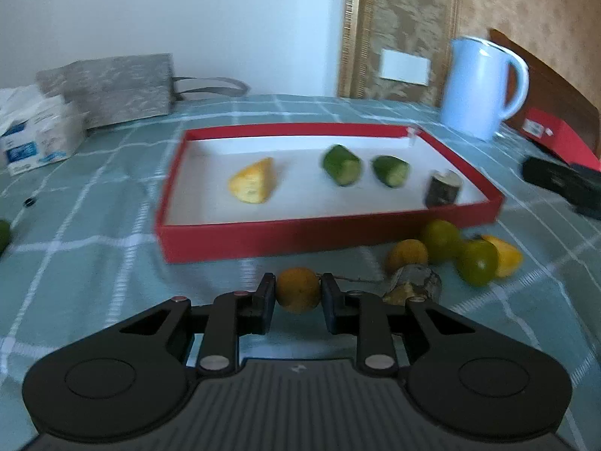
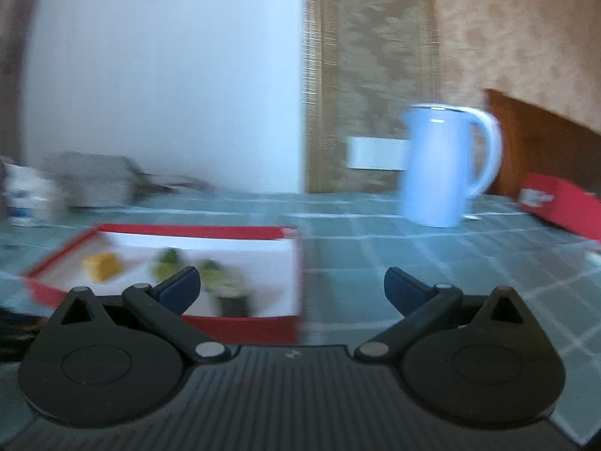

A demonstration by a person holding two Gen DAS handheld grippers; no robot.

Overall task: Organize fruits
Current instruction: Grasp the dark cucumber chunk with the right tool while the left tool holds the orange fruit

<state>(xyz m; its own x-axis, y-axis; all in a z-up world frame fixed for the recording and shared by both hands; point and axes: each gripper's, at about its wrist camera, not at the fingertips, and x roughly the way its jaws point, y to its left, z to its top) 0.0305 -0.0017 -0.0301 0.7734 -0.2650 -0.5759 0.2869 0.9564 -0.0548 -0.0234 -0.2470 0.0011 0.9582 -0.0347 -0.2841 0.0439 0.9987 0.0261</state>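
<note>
My left gripper is shut on a small orange fruit, just in front of the red tray. The tray holds a yellow wedge, two green pieces and a dark stub. Loose fruits lie right of the gripper: an orange one, two green ones, a yellow wedge and a grey-brown piece. My right gripper is open and empty, at the tray's right end.
A pale blue kettle stands behind the tray on the right, also in the right wrist view. A red box and a black device lie far right. A grey bag and a tissue pack sit at the back left.
</note>
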